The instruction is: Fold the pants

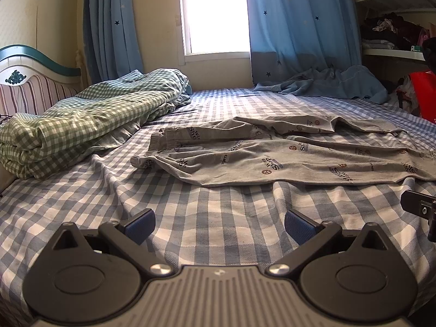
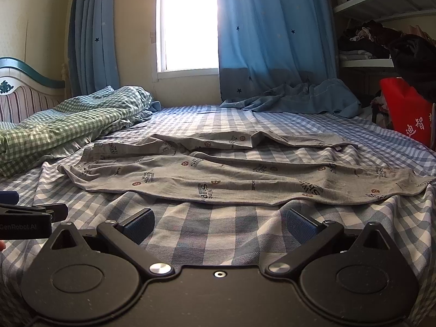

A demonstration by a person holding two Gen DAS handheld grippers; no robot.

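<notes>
Grey printed pants lie spread flat across the blue checked bed sheet, waistband to the left, legs running right. They also show in the right wrist view. My left gripper is open and empty, low over the sheet just short of the pants' near edge. My right gripper is open and empty, also just short of the near edge, further right along the legs. Part of the right gripper shows at the left wrist view's right edge.
A folded green checked quilt lies at the left by the headboard. Blue curtains and a blue cloth are at the far side. A red bag and shelves stand at the right.
</notes>
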